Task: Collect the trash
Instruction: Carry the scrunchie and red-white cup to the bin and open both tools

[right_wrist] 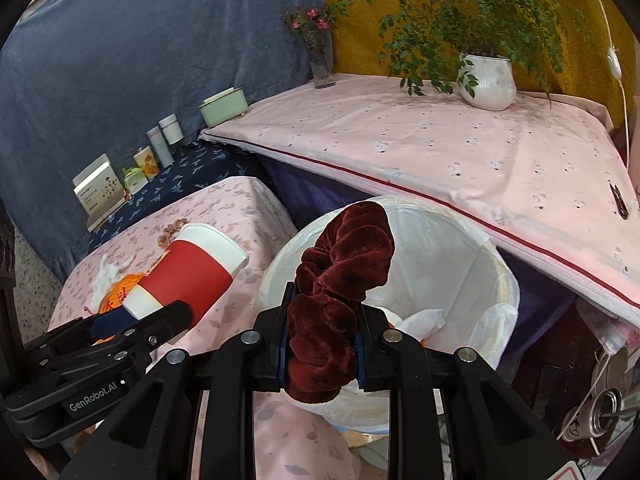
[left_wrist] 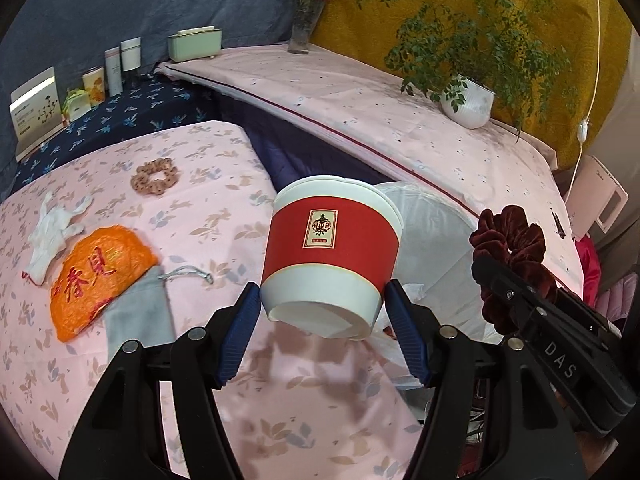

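Observation:
My left gripper (left_wrist: 322, 304) is shut on a red and white paper cup (left_wrist: 332, 248), held tilted above the pink floral table (left_wrist: 280, 420); the cup also shows in the right wrist view (right_wrist: 192, 276). My right gripper (right_wrist: 322, 328) is shut on a dark red velvet scrunchie (right_wrist: 340, 276), held over the rim of a bin lined with a white bag (right_wrist: 460, 256). The scrunchie also shows in the left wrist view (left_wrist: 512, 248). On the table lie an orange wrapper (left_wrist: 96, 276), a crumpled white tissue (left_wrist: 52, 232), a grey pouch (left_wrist: 140, 308) and a pink scrunchie (left_wrist: 154, 178).
A raised pink-covered surface (right_wrist: 440, 148) stands behind the bin with a white potted plant (right_wrist: 486, 80) and a flower vase (right_wrist: 320, 56). Jars, boxes and a green case (left_wrist: 194, 42) line a dark blue shelf at the back left. Cables and a can (right_wrist: 600, 408) lie at lower right.

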### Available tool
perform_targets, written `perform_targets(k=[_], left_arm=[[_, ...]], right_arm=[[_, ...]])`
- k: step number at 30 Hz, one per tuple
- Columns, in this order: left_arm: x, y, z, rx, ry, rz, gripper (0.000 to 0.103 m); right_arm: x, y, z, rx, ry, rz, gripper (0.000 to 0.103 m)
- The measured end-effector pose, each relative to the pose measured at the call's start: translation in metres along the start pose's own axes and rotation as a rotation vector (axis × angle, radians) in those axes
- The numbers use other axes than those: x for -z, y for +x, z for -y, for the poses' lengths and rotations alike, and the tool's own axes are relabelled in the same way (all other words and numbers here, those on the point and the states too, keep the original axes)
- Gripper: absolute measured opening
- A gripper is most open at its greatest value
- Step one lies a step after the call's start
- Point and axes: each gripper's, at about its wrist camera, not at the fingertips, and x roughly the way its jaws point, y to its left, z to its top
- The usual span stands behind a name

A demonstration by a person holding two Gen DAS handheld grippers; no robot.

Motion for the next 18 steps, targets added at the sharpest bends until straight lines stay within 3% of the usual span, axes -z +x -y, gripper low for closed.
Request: perform_targets(k=[14, 18], left_arm=[[-0.010, 0.030, 0.041, 0.038, 0.081, -0.035, 0.062], [-0.012, 0.031, 0.044, 0.024, 0.088, -0.027, 0.080]], right_arm=[[-0.002, 0.004, 0.037, 0.051, 0.044, -0.007, 0.023], [-0.003, 0.007, 0.043, 0.058, 0.050, -0.013, 0.023]])
